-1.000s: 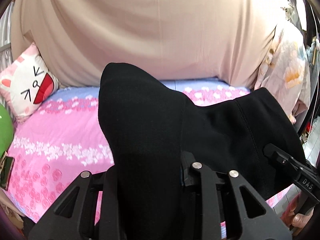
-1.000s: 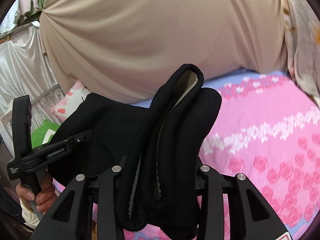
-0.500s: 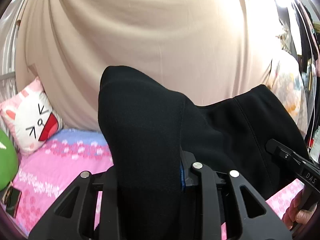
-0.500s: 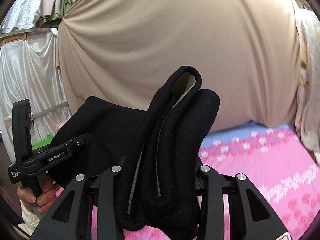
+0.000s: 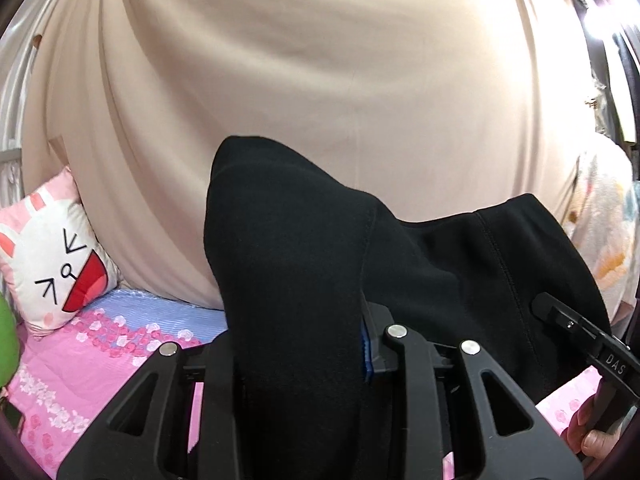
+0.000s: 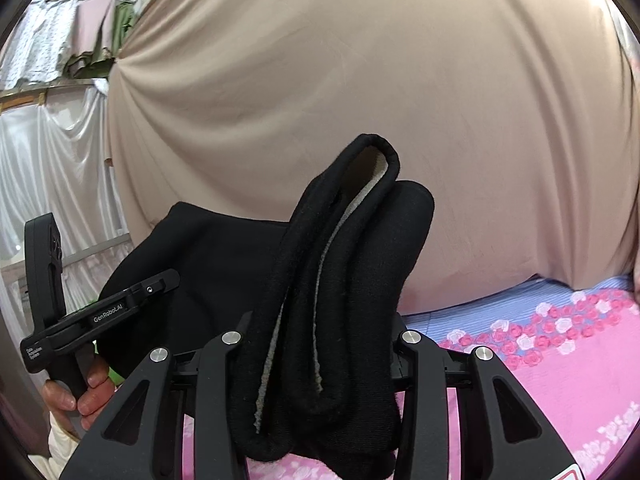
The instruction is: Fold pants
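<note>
Black fleece-lined pants (image 6: 328,300) pinched in left tongs (image 5: 296,360) and right tongs (image 6: 320,360); keep both level, edge taut, lay flat onto pink floral bed (image 6: 560,380).

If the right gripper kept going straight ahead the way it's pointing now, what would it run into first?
Most likely the beige curtain hanging behind the bed. The right gripper, its jaws shut on bunched black pants, faces that drape squarely, with nothing else visible in between. How far off the curtain hangs is unclear.
</note>
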The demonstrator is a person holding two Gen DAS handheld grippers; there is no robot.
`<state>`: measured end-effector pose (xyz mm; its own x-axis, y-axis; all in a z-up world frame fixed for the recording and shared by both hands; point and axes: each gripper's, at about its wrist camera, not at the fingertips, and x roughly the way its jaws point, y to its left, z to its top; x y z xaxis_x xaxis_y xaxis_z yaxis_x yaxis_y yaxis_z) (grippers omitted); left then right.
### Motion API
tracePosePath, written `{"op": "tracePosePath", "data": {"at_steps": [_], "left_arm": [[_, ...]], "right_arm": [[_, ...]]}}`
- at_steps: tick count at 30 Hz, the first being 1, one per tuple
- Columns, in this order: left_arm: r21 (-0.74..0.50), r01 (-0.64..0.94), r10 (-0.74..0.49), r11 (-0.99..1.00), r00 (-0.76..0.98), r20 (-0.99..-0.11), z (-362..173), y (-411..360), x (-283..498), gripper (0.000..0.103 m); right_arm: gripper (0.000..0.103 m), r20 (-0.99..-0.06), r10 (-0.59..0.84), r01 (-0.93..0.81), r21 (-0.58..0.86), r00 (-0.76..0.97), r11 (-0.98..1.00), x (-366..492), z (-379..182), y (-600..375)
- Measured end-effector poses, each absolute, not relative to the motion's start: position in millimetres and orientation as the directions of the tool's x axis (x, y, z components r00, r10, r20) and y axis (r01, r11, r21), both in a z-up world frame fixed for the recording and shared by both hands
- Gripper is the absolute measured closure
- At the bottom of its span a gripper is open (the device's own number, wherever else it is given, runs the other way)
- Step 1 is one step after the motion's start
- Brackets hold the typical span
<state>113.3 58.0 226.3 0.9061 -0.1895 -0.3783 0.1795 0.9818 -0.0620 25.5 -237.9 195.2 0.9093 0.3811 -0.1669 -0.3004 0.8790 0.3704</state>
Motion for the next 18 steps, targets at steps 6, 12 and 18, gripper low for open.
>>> {"op": "tracePosePath", "data": {"at_steps": [6,12,18], "left_arm": [[-0.077,0.164,-0.181,0.983,0.874,-0.451,173,53,176,0.074],[-0.101,0.156,-0.186,0.983,0.806,-0.561,104,48,237,0.074],[-0.044,0.159,-0.137,0.986,0.649,-0.748,7,36,281,0.071]], "right_arm": [[0.067,-0.237,0.384,-0.262,0.420,0.893,0.869,92,153,-246],[0.067,-0.338,0.393,-0.187,0.505,0.855,0.843,155,88,-259],[0.063,-0.565,0.367,-0.075,0.473,0.739,0.878,204,7,-257]]}}
